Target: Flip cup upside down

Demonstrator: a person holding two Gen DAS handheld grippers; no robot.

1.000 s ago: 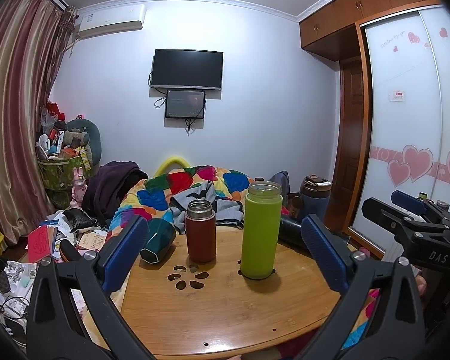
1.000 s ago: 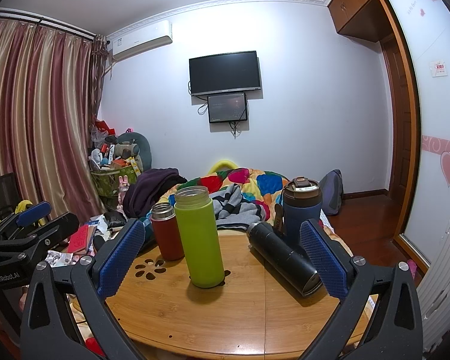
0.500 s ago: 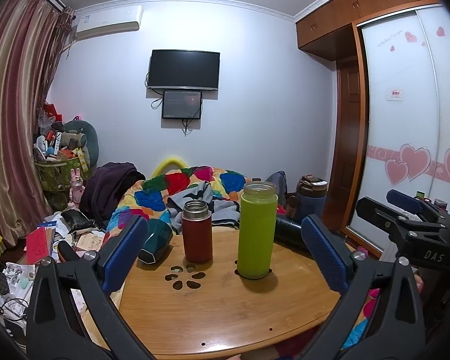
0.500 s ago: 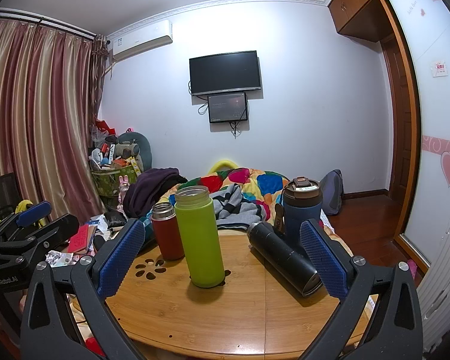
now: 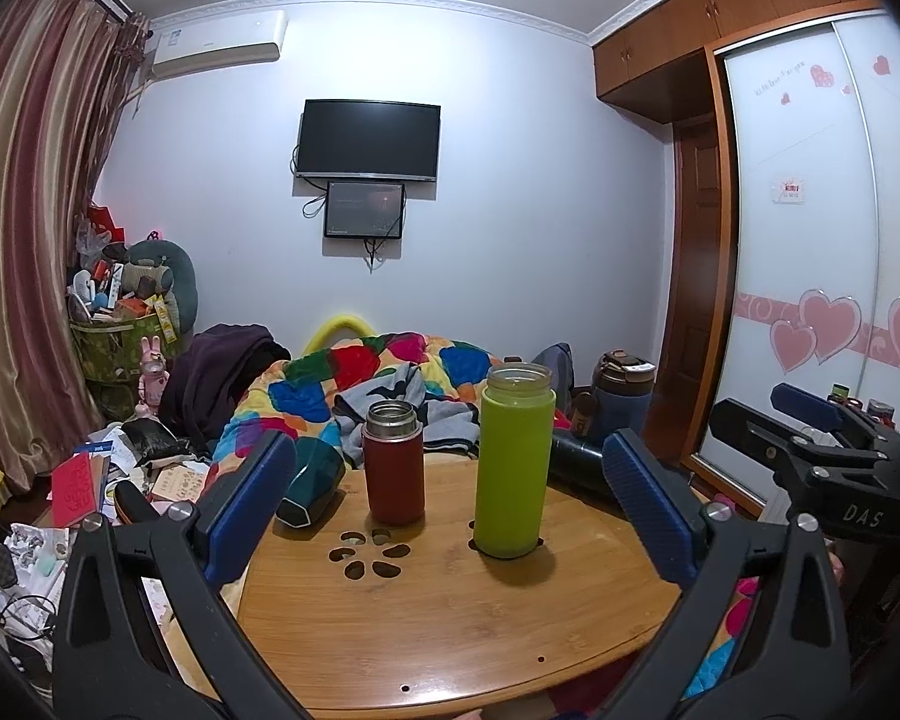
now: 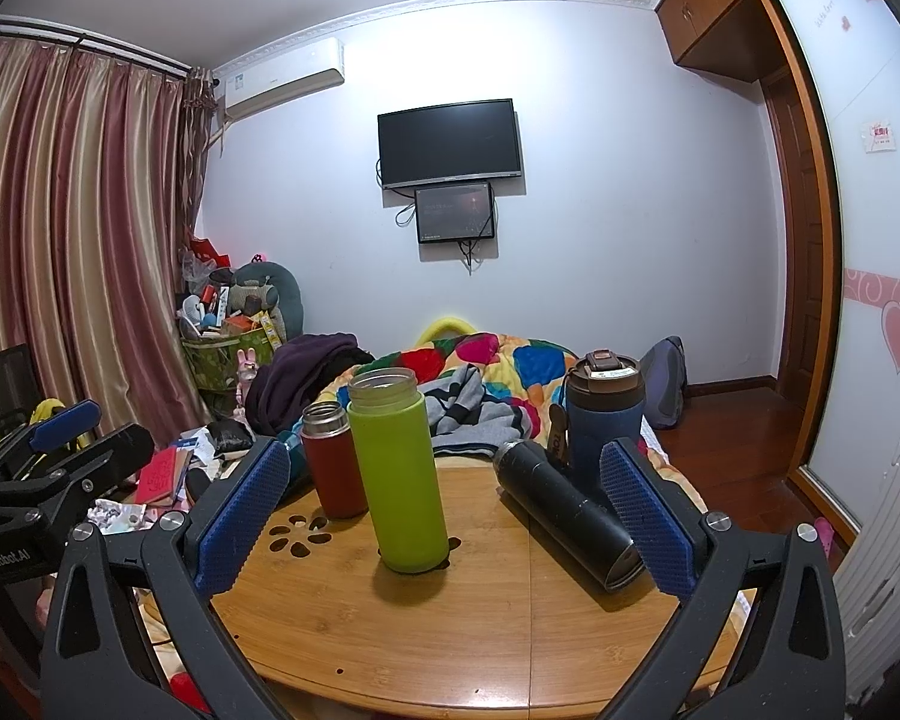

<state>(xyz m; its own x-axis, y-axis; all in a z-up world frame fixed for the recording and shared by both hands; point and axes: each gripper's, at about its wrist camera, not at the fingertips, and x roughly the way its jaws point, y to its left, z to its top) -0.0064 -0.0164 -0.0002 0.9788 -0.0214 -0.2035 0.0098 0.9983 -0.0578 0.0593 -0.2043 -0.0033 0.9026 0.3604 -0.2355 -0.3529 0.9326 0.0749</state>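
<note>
Five drinking vessels are counted on the round wooden worktop [image 6: 390, 618]. Three are seen standing upright: one green cup [image 6: 399, 471] near the middle, one shorter red cup [image 6: 333, 459] just behind it to the left, and one dark blue tumbler [image 6: 600, 420] with a brown lid at the far right edge. Two are seen lying on their sides: one black flask [image 6: 564, 516] to the right of the green cup, with its base turned toward the camera, and one dark teal cup [image 5: 312, 483] at the far left edge, partly hidden behind a finger. The green cup and the red cup are both shown with open mouths facing up; neither is turned over.

Two grippers are counted, each with two blue-padded fingers. The left gripper [image 5: 447, 507] is held in front of the worktop with its fingers [image 5: 246, 510] spread wide; the red cup and the green cup are framed between them, but nothing is touched or held. The right gripper [image 6: 441, 516] is likewise held with its fingers [image 6: 645, 519] spread wide, the green cup and the black flask lying between them in the view, and nothing is gripped. Whether the right finger touches the flask cannot be told.

One bed with one patchwork quilt [image 5: 354, 372] is seen beyond the worktop.
</note>
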